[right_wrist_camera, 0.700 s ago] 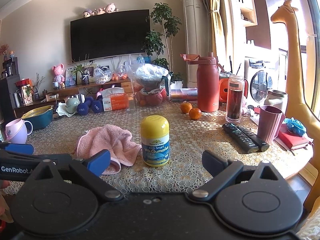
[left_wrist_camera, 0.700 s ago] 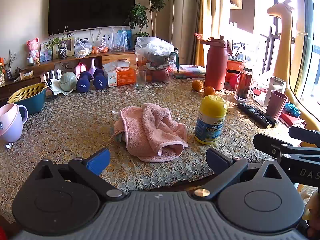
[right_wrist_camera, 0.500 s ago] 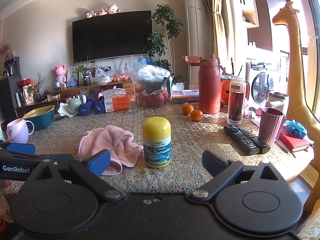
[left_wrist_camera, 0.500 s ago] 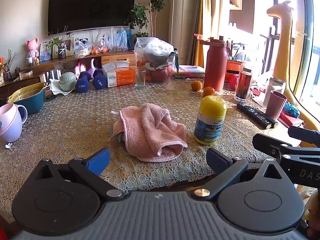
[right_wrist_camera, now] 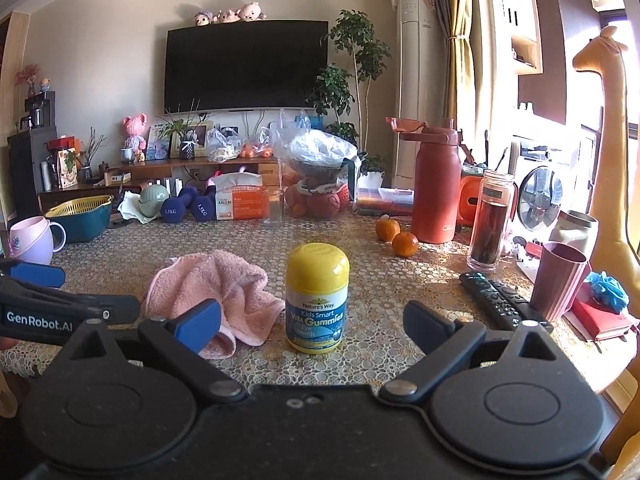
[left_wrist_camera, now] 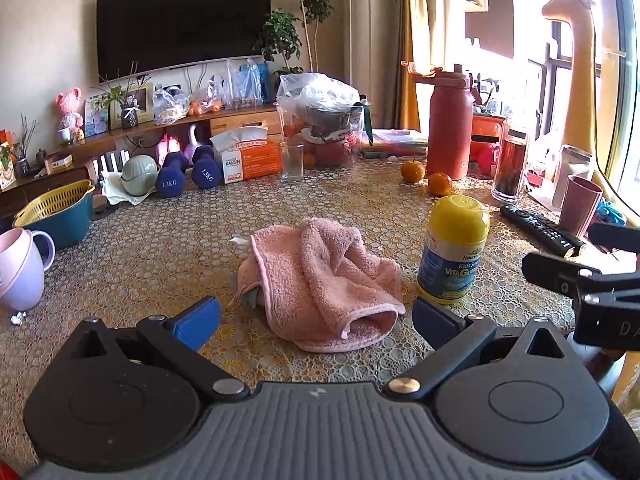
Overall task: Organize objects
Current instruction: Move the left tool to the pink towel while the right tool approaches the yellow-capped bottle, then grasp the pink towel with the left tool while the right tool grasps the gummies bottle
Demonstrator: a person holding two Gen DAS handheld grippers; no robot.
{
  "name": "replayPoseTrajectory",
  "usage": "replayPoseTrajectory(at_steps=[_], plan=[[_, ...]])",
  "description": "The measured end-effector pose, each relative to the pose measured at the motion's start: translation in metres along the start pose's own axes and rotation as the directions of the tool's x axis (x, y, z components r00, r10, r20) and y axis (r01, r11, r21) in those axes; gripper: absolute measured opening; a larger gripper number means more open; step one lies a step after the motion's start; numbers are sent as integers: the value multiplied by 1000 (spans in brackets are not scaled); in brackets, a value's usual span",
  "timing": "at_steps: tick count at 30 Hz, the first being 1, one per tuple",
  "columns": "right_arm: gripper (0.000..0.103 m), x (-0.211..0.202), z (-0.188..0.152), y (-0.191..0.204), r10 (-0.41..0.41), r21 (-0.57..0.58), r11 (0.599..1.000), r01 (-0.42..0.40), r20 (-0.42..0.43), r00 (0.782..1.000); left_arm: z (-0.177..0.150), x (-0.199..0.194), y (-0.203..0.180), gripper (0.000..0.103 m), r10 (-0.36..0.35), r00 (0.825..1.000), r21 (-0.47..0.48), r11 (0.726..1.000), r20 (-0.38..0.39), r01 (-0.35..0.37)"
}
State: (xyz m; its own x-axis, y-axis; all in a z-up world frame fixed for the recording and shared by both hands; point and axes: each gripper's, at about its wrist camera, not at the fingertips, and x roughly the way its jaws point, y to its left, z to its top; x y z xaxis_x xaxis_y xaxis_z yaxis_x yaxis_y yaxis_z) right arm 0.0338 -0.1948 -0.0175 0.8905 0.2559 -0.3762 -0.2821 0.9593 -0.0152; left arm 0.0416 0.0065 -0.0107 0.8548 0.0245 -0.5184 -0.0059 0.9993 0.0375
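Observation:
A crumpled pink towel point(left_wrist_camera: 320, 280) lies on the lace-covered table point(left_wrist_camera: 140, 248), straight ahead of my open, empty left gripper point(left_wrist_camera: 314, 320). A yellow-capped gummies bottle point(right_wrist_camera: 317, 298) stands upright to the towel's right, straight ahead of my open, empty right gripper point(right_wrist_camera: 312, 326). The bottle also shows in the left wrist view point(left_wrist_camera: 454, 250), and the towel in the right wrist view point(right_wrist_camera: 216, 284). Each gripper sits near the table's front edge, short of its object and touching nothing.
Two remotes point(right_wrist_camera: 496, 300), a maroon cup point(right_wrist_camera: 558, 280), a dark glass bottle point(right_wrist_camera: 490, 220), a red flask point(right_wrist_camera: 434, 184) and two oranges point(right_wrist_camera: 396, 236) stand at the right. A pink mug point(left_wrist_camera: 20, 268), teal basket point(left_wrist_camera: 56, 208), dumbbells point(left_wrist_camera: 188, 174), tissue box and bagged pot line the left and back.
Both grippers have edged slightly forward toward the towel and the bottle. Nothing on the table has moved.

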Motion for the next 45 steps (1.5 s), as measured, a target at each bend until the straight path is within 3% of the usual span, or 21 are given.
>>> replayPoseTrajectory(at_steps=[7,11,18,23,27,33,35,39,45], plan=[[97,49,25,-23,18,35,999,-17,-45,999,20,55,3,103,-19,999,47,999,-27,20],[97,76,33,-24,49,14,999,-48,-85,995,32,95,11,103,-43,995,22,999,-93,45],[96,105,41,-15,60,-53,996,-66,-115,992,35,164,36,103,-98,960,-76,994,-263,81],[96,120,39,-13,76,-74,993,-88,-145,986,30,178,29,103,-52,966,1,999,-254,53],[96,129,37,-13,74,-84,993,-89,-170,983,20,188,14,103,39,967,130,991,-250,-6],[94,134,35,-13,70,-91,992,-88,-187,980,20,189,16,103,47,971,118,993,-235,-20],[91,135,35,-13,68,-95,992,-88,-192,979,20,187,15,97,57,973,118,993,-222,-32],[72,137,34,-15,87,-77,991,-107,-220,972,21,184,12,82,71,977,131,990,-203,-44],[62,131,38,-12,92,-113,986,-119,-221,971,23,179,12,66,82,979,134,989,-188,-57]])
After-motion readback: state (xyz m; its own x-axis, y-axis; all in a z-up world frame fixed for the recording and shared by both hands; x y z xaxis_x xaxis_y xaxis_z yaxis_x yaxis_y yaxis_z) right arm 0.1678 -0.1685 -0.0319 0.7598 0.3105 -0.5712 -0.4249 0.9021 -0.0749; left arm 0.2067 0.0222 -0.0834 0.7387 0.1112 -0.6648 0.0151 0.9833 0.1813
